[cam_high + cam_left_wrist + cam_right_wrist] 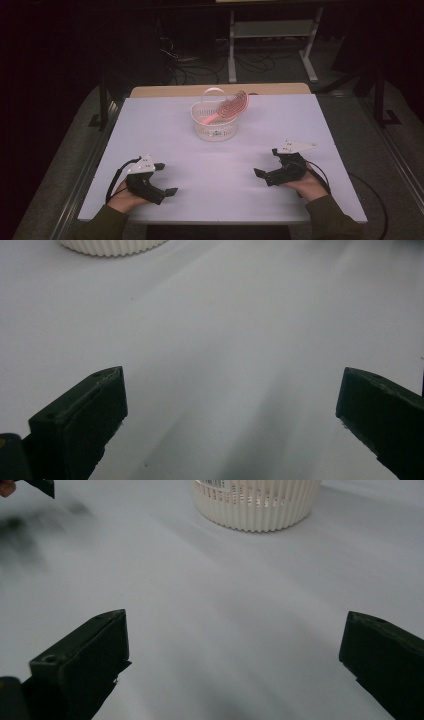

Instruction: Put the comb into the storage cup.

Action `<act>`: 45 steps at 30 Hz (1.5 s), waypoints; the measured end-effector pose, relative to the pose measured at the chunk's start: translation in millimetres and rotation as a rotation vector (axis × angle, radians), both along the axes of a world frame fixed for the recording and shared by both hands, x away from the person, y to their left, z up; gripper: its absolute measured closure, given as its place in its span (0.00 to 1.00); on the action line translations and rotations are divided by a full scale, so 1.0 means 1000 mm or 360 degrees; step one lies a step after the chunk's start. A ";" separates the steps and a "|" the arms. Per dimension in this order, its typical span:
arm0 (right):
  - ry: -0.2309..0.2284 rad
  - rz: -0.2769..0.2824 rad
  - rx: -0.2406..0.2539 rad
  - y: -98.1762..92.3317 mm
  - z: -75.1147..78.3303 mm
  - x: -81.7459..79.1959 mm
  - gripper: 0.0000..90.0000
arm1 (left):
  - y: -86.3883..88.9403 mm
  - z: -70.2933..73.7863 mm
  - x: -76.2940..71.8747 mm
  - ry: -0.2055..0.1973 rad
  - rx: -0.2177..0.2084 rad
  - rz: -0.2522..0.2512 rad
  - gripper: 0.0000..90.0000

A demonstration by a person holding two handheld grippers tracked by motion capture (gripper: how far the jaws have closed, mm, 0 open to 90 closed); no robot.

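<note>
A white slotted basket (pixel 214 124) stands at the middle back of the white table (pixel 220 165). A pink hairbrush (pixel 228 108) leans inside it, its head sticking out over the right rim. My left gripper (pixel 165 179) rests near the front left, held by a hand, jaws wide apart with nothing between them (pixel 232 405). My right gripper (pixel 266 161) rests near the front right, also open and empty (pixel 235 645). The basket's base (pixel 257 502) lies ahead in the right gripper view, and its bottom edge (pixel 112 246) at the top left of the left gripper view.
A wooden board edge (pixel 220 90) runs behind the table. Beyond it are a metal shelf stand (pixel 272 40) and cables on the dark floor. Cables trail from both grippers. Bare table lies between the grippers and the basket.
</note>
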State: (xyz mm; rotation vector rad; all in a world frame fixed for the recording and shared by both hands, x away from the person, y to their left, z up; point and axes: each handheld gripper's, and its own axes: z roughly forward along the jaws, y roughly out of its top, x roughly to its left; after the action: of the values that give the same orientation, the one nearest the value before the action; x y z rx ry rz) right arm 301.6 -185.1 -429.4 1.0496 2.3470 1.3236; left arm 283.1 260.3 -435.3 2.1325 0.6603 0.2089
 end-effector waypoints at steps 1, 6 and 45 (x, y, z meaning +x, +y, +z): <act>-0.0007 0.0007 0.0000 -0.001 -0.001 -0.001 0.00 | 0.000 0.000 0.000 0.0000 -0.0001 0.0001 0.00; -0.0001 -0.0003 0.0004 -0.005 -0.004 -0.009 0.00 | 0.000 0.000 0.000 -0.0002 -0.0001 0.0003 0.00; -0.0009 -0.0019 -0.0062 -0.017 -0.017 -0.026 0.00 | 0.005 -0.001 0.003 -0.0020 -0.0015 0.0039 0.00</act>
State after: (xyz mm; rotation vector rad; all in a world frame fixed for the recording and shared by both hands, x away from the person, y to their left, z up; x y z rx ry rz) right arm 275.8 -202.3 -446.6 1.0456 2.3486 1.2700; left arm 286.0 265.5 -436.8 2.1134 0.6789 0.2323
